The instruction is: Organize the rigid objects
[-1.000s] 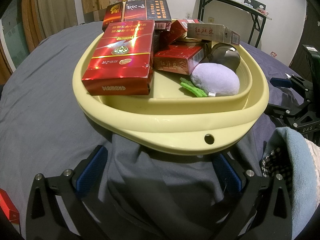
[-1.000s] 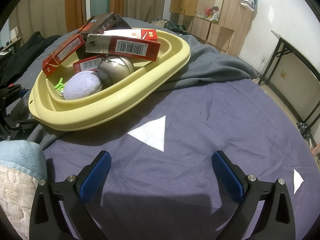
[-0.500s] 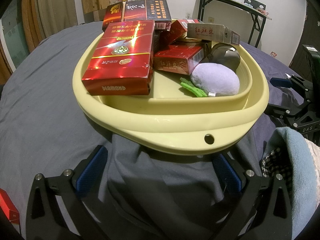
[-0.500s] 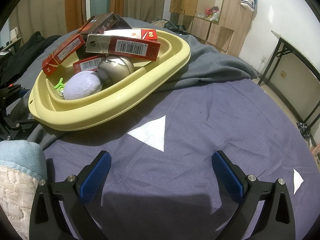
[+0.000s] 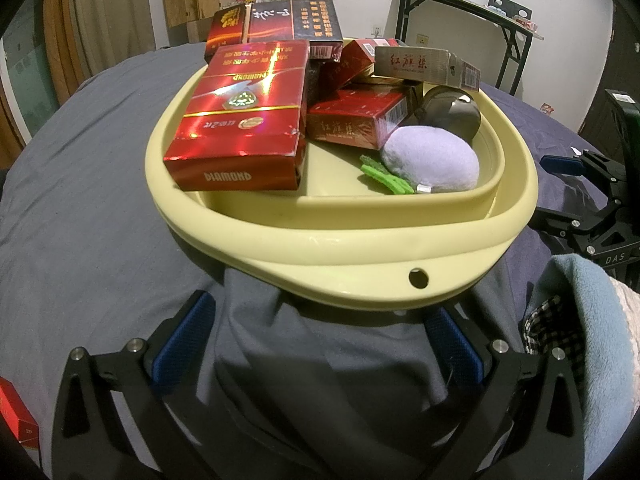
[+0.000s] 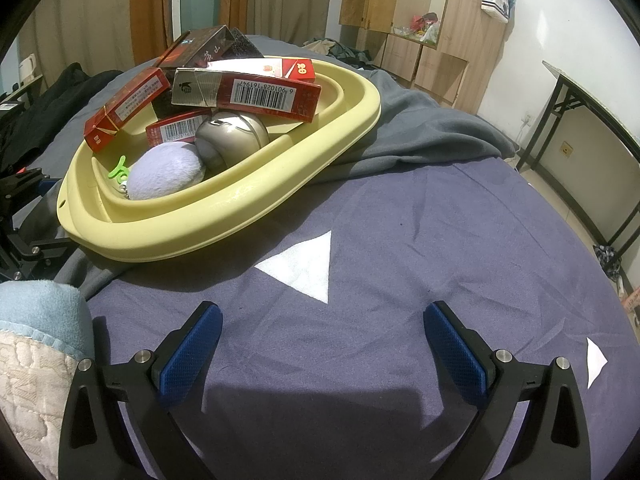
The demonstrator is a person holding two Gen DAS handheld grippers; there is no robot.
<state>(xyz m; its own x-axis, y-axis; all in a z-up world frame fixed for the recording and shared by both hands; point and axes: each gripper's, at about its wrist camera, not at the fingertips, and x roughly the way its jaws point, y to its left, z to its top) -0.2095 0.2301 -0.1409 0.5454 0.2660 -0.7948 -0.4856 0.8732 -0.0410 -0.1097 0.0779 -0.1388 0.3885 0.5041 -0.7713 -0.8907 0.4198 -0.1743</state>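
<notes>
Yellow basin (image 5: 344,236) sits on a bed, its near rim resting on a grey cloth (image 5: 320,360) that lies over the purple sheet (image 6: 400,240). In the basin: a big red box (image 5: 240,120) at the left, leaning on the rim; more red boxes stacked behind it at the far side; a beige carton (image 5: 424,65) lying across the top of the pile. At the right of the basin, a purple plush ball (image 5: 430,158) touching a metal ball (image 5: 450,114), with a green clip (image 5: 384,174) just beside the plush.

Left gripper (image 5: 318,344): jaws spread wide, nothing between them, hovering over the grey cloth just near of the basin rim.

Right gripper (image 6: 322,346): jaws also spread, empty, above the purple sheet, right of the basin and near a white triangle (image 6: 304,268) on the sheet.

One small red box (image 5: 16,420) lies at the left edge, well apart from the basin.
</notes>
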